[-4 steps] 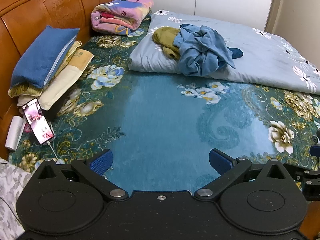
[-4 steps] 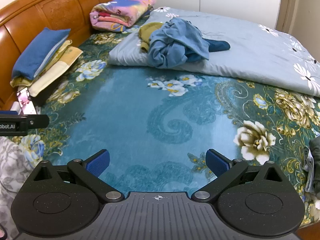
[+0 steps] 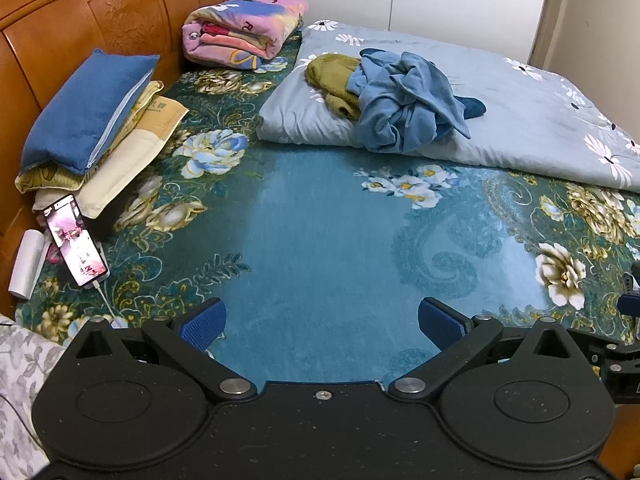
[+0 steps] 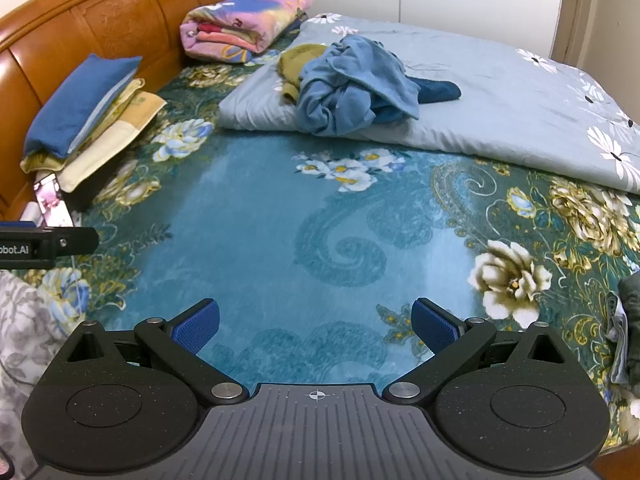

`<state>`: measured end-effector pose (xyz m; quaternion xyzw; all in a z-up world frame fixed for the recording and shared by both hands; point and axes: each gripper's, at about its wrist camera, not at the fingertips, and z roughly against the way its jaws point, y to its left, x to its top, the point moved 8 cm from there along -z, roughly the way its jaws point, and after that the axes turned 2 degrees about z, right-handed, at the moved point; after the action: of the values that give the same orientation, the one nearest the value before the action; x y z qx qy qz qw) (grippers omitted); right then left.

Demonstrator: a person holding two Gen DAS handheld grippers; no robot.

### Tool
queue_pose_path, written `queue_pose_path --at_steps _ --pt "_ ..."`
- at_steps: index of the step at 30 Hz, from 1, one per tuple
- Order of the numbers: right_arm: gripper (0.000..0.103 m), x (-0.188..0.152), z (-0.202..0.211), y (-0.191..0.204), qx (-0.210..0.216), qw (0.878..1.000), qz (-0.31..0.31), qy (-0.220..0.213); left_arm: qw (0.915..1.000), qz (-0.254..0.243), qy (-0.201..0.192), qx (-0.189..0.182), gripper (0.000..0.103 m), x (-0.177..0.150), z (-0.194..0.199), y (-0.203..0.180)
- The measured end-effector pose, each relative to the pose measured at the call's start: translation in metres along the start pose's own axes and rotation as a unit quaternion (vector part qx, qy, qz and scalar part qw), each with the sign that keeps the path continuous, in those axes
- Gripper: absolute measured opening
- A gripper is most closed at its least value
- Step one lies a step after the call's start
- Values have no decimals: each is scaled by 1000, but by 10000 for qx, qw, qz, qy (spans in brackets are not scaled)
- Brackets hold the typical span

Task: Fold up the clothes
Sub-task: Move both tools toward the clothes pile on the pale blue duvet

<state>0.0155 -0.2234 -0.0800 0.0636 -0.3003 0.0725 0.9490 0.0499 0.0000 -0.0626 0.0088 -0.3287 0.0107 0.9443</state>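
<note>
Two crumpled garments lie heaped together well ahead of both grippers, on the pale grey-blue quilt (image 3: 540, 120) at the far side of the bed: a light blue garment (image 3: 404, 100) bunched on top, with an olive-green one (image 3: 334, 80) pressed against its left side. A darker blue piece (image 4: 436, 90) pokes out to the right of the heap; whether it is a separate garment or part of the blue one is hard to say from here.

The left gripper (image 3: 320, 322) hangs low over the teal floral bedspread (image 3: 320, 240), its blue-padded fingers spread wide with nothing between them. The right gripper (image 4: 314, 320) sits just beside it, likewise spread wide and holding nothing.

Between the grippers and the heap stretches bare bedspread. Ahead and to the left, against the wooden headboard (image 3: 100, 12), a blue pillow (image 3: 88, 108) tops a stack of cream cushions, and further back sits a folded pink blanket (image 3: 244, 28). Near the left gripper's left side a lit phone (image 3: 76, 246) leans with a white cable plugged in, next to a white cylinder (image 3: 28, 264). By the right gripper's far right, some dark folded cloth (image 4: 628, 328) lies at the bed's edge.
</note>
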Motion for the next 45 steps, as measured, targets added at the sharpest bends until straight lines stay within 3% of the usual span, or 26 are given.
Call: queue_pose_path --at_steps 12,17,21,27,31,39,45 --pt "103 2 -2 7 -79 9999 -50 -40 9997 146 -130 -175 101 5 1 18" --pt "103 12 8 2 -235 9984 -235 -455 9986 276 -322 -311 101 13 -3 29" --pt "103 18 19 -13 -341 9942 -430 -925 9951 522 -516 -667 101 20 -14 31" --pt "103 28 8 -52 -479 9905 -890 -938 9914 490 -809 -905 101 47 -35 11" --pt "103 52 -16 -73 -342 9909 -869 -966 9923 659 -613 -850 101 71 -70 -2" --pt "103 142 -101 -112 24 9938 -686 -870 9970 724 -259 -125 101 137 -145 -32" --pt "103 189 -171 -144 236 9948 -657 -742 9962 835 -197 -158 101 186 -197 -66"
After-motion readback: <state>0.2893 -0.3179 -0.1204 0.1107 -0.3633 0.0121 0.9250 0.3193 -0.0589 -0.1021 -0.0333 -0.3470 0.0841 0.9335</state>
